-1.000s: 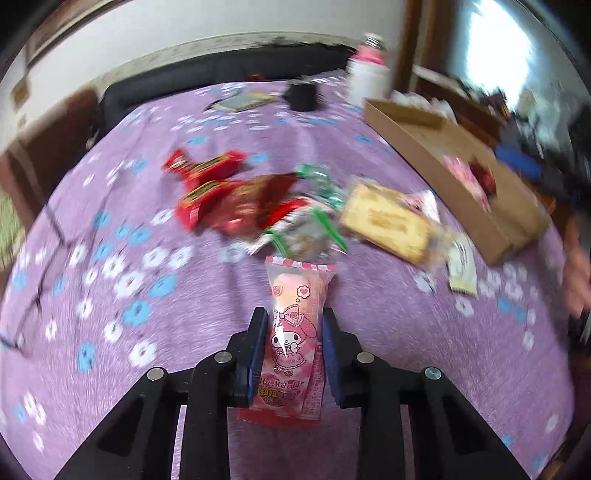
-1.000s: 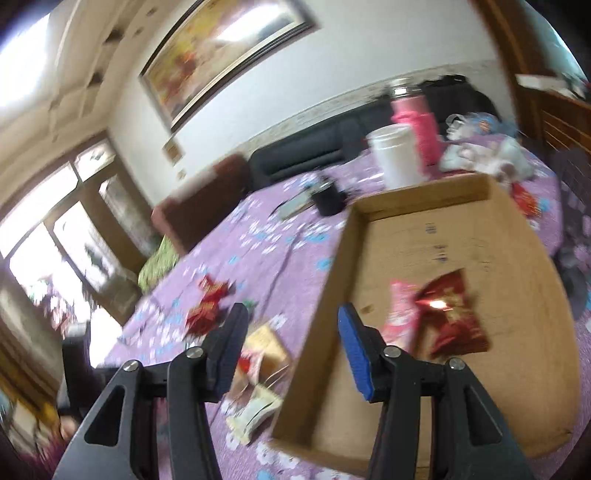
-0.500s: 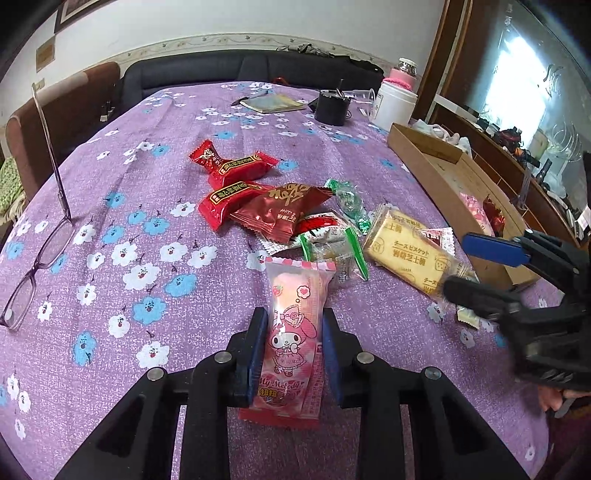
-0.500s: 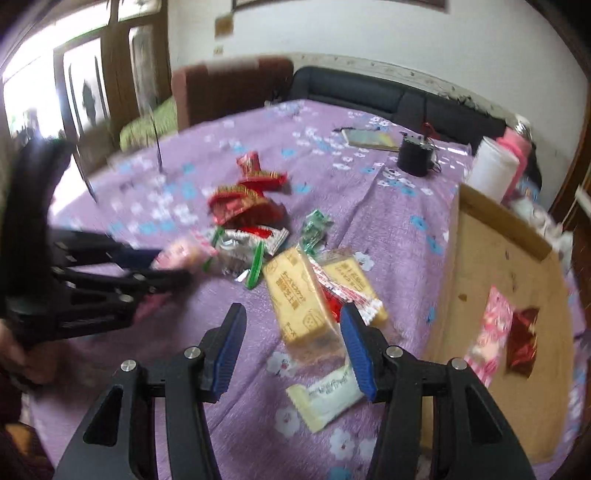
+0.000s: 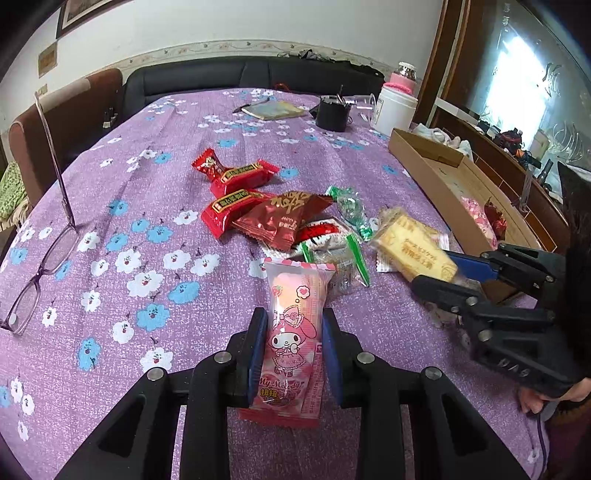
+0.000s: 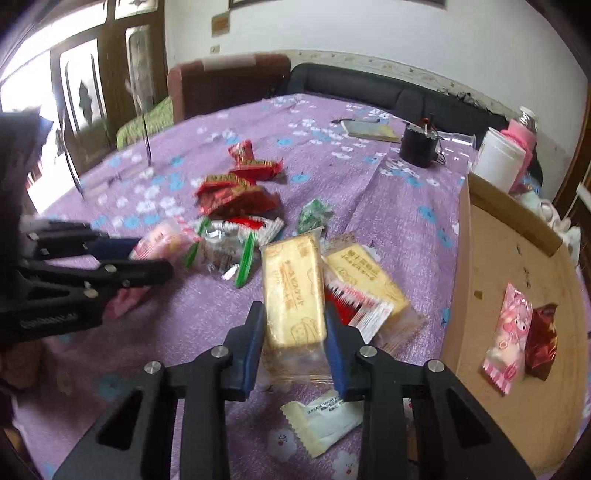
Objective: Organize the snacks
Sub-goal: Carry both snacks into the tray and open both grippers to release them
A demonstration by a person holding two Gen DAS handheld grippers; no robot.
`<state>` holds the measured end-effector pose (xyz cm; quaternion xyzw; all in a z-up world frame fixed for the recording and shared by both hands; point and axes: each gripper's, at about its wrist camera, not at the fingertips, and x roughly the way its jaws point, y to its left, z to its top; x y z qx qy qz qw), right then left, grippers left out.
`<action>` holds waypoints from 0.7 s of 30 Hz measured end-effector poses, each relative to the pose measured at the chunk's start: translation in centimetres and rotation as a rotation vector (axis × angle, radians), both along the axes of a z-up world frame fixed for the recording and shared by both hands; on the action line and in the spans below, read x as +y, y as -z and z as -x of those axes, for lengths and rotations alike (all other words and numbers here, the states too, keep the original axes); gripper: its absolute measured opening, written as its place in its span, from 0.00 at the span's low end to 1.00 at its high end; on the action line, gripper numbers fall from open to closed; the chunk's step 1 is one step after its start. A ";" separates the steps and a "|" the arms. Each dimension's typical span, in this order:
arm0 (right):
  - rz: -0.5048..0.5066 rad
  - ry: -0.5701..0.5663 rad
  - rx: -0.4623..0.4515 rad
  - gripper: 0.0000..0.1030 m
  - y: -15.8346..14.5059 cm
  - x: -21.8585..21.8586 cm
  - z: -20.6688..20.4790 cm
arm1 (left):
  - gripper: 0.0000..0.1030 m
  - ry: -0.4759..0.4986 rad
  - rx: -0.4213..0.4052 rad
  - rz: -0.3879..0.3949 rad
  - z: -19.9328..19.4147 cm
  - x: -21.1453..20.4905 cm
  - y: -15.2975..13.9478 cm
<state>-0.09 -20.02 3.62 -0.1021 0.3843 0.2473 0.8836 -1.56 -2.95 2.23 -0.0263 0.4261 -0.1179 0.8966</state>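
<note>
Pink cartoon-printed wafer pack [image 5: 293,334] sits clamped in left tool [image 5: 291,352]; right tool [image 6: 295,334] closing on yellow biscuit pack [image 6: 293,291] (clear-wrapped).

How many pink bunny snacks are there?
2. One pink bunny snack is in the left gripper, over the table. The other lies in the box beside a red packet. More could be hidden under the pile.

Eyeglasses [image 5: 40,254] blurred in right view

white wall [image 5: 221,26], black sofa [image 5: 251,75], bright window [image 6: 33,92]
</note>
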 end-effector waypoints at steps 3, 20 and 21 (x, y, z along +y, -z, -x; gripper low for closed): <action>-0.083 0.008 -0.005 0.29 -1.0 -0.6 0.1 | 0.29 -0.009 -0.033 -0.003 0.4 0.1 -0.5; -0.291 0.106 -0.018 0.29 -3.6 -5.1 -0.6 | 0.29 -0.057 -0.105 -0.141 0.1 -4.8 -4.6; -0.302 0.113 -0.017 0.29 -3.6 -5.4 -0.7 | 0.29 -0.061 -0.113 -0.157 0.1 -5.2 -4.7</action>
